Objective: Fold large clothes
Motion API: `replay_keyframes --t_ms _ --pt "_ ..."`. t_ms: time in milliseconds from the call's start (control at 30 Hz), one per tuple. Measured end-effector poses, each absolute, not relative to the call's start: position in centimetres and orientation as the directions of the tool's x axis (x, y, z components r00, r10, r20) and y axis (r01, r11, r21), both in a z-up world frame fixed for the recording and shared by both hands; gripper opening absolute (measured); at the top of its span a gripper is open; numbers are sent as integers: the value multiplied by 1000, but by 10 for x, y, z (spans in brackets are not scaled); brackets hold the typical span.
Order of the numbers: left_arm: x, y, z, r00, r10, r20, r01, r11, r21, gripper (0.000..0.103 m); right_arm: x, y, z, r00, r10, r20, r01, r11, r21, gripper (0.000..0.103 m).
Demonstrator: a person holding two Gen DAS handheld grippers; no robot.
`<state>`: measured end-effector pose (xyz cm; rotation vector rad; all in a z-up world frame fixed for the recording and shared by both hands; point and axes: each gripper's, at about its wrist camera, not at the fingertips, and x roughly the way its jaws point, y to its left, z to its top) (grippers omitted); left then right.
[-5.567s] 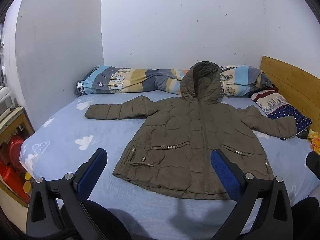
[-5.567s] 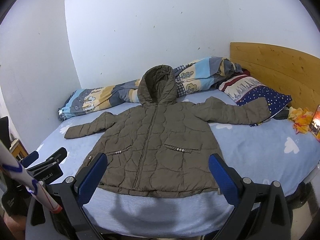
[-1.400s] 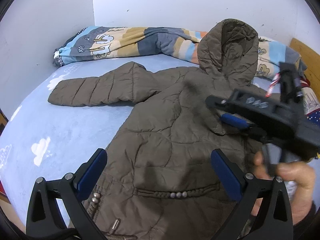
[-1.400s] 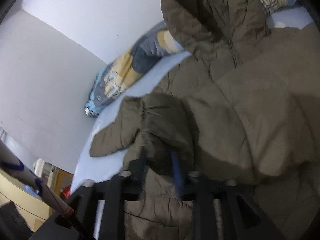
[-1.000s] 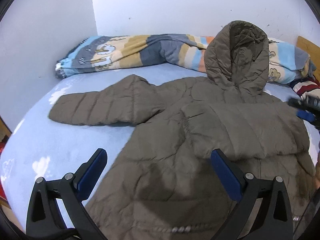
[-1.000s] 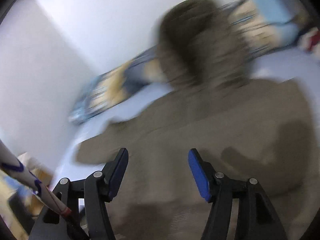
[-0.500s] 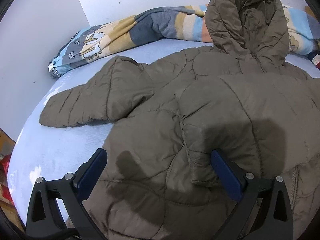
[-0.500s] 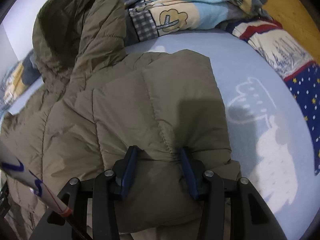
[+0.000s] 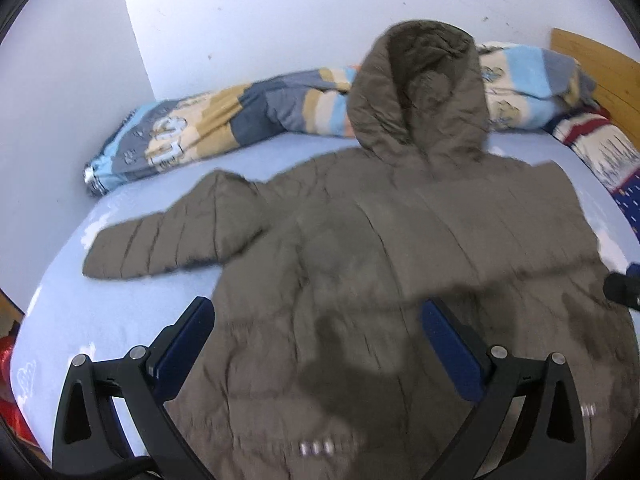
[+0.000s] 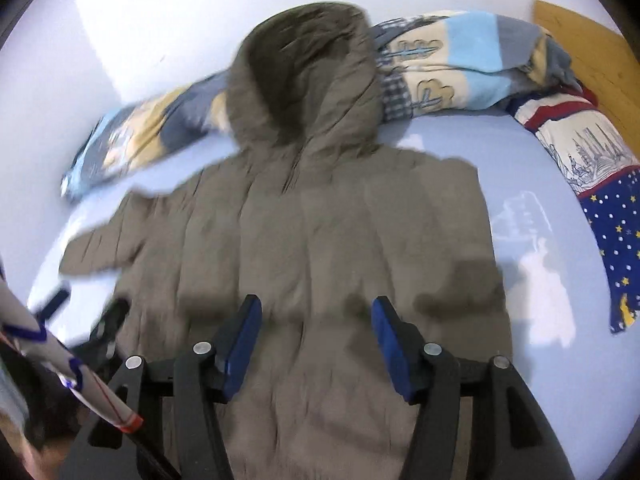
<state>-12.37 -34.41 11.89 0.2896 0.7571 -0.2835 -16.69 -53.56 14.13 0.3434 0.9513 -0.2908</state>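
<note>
A brown quilted hooded jacket (image 9: pixel 400 264) lies front up on the blue bed sheet (image 9: pixel 120 312). Its right sleeve is folded across the chest (image 10: pixel 400 240); its left sleeve (image 9: pixel 160 240) still lies stretched out to the left. The hood (image 9: pixel 420 92) rests against the bedding at the back. My left gripper (image 9: pixel 318 344) is open and empty above the jacket's lower body. My right gripper (image 10: pixel 316 340) is open and empty above the folded sleeve area. The right gripper's tip shows at the right edge of the left wrist view (image 9: pixel 624 288).
A rolled patterned blanket (image 9: pixel 224 120) lies along the back wall. Pillows (image 10: pixel 592 152) and a wooden headboard (image 10: pixel 592 40) are at the right. The wall (image 9: pixel 60 120) stands close on the left. Red objects (image 9: pixel 8 400) sit beside the bed at lower left.
My right gripper has opened, let go of the folded sleeve and pulled back. My left gripper has pulled back and up, still open. The jacket has not moved.
</note>
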Motion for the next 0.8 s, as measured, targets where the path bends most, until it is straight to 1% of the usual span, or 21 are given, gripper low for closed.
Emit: replay_keyframes --t_ms 67,200,267,333,433,533,600,700,800 --pt "-140 -338 112 666 -143 -733 364 919 152 103 -194 -532 135 531 -92 -843 417 894 165 62" --pt "-168 -320 97 611 -143 -779 382 915 131 103 -244 -531 121 496 -41 -867 483 843 237 62" --pt "-182 -310 90 597 -125 -793 379 914 142 103 -263 -522 113 477 -36 -878 491 839 233 62" --pt "-192 -299 82 570 -120 -813 374 919 127 103 -276 -513 106 458 -28 -889 485 846 222 62" --pt "-199 -284 65 508 -112 -854 361 928 92 103 -279 -509 93 433 -11 -901 474 853 218 63" --pt "-197 -281 45 464 -79 -882 347 933 99 103 -269 -502 73 363 -10 -932 460 872 170 63" --pt "-193 -277 35 431 -75 -899 329 941 79 103 -264 -498 60 332 9 -943 455 874 169 68" --pt "-194 -275 41 447 -89 -890 305 950 58 103 -260 -494 65 343 0 -939 450 878 164 68" --pt "-193 -271 59 523 -109 -845 282 958 51 103 -264 -493 86 419 -24 -908 435 883 178 68"
